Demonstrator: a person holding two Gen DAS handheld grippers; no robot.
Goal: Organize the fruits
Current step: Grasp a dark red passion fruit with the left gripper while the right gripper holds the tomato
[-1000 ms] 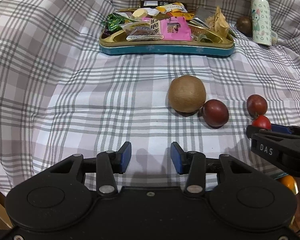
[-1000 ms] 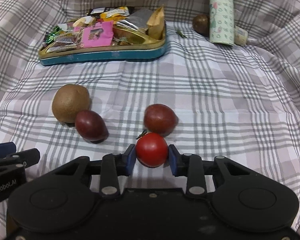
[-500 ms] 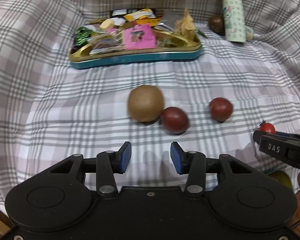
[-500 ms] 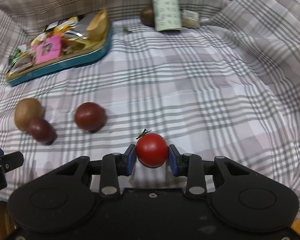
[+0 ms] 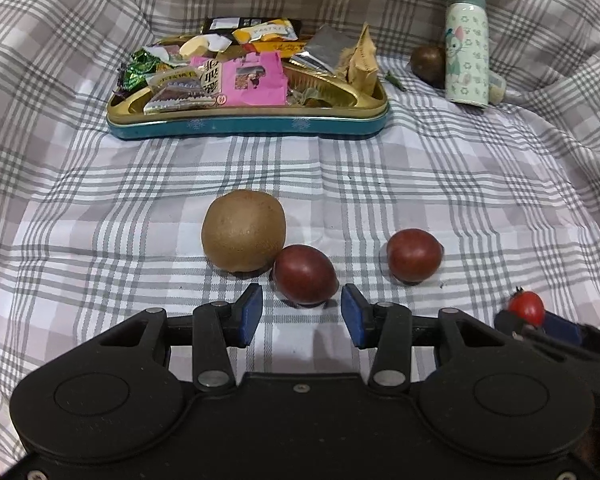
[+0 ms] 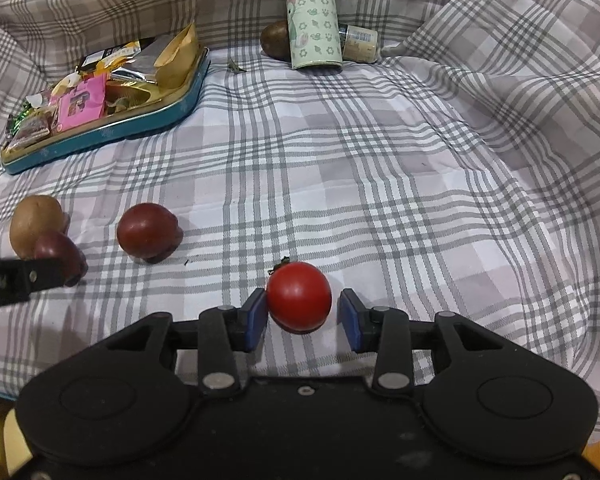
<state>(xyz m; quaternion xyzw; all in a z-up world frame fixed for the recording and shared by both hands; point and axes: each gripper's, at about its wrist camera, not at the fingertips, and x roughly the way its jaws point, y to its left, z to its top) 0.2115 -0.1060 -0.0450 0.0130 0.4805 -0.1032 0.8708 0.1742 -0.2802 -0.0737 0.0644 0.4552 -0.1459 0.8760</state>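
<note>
Tomato (image 6: 299, 295) sits on the plaid cloth (image 6: 380, 184) between our right gripper (image 6: 303, 317) pads, which stand apart; the left pad looks to touch it, the right shows a gap. Our left gripper (image 5: 301, 315) is spread around nothing. Left of the tomato, its finger partly hides a dark red fruit (image 6: 60, 254) touching the kiwi (image 6: 36, 224).

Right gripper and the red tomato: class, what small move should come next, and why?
Probably draw the right gripper straight back: its jaws stand apart and the tomato sits on the checked cloth between them, so it looks released.
</note>
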